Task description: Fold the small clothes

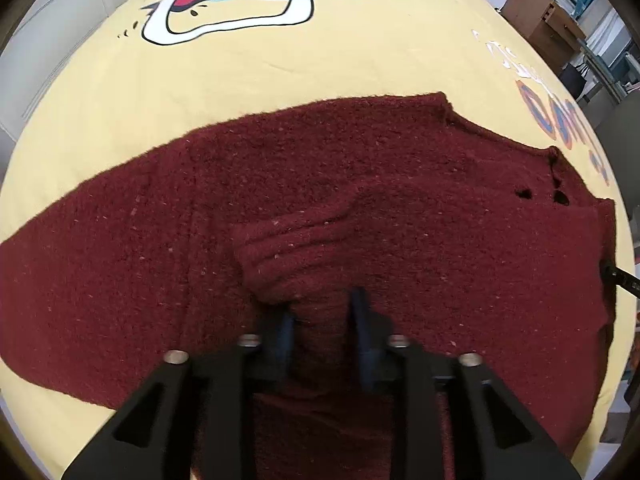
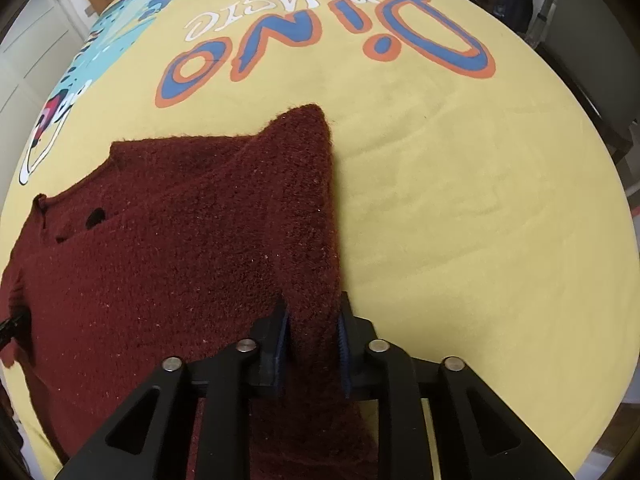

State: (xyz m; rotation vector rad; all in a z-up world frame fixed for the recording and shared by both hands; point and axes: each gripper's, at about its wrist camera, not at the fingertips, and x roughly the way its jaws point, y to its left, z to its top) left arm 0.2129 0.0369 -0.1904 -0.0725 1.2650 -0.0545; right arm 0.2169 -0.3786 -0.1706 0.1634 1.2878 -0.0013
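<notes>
A: Left-wrist view first. What lies under the left gripper (image 1: 322, 312)?

B: A dark red knitted sweater (image 1: 360, 184), spread across a yellow bedsheet (image 1: 280, 76) printed with a cartoon dinosaur. A bunched ridge of the knit runs up between the two blue pads (image 1: 286, 336). The jaws stand narrow, but I see a sliver of gap at the right pad, so I would call them parted around the fold, not pressing on it.

A: And the rest of the garment?

B: It stretches away to the left and right of the gripper, with the neckline at the far right, where two small dark holes show near the edge.

A: Right-wrist view, then. The right gripper (image 2: 312, 320)?

B: Its jaws are narrow too, and here a thick strip of the sweater (image 2: 180, 240) fills the space between them; both pads (image 2: 342, 336) lie against the knit, so it grips the fabric. That strip is the garment's right-hand edge, rising to a raised corner further from the camera.

A: Where is the body of it?

B: To the left of the gripper, lying flat. To the right there is only bare sheet (image 2: 480, 220), with "Dino" lettering beyond.
</notes>
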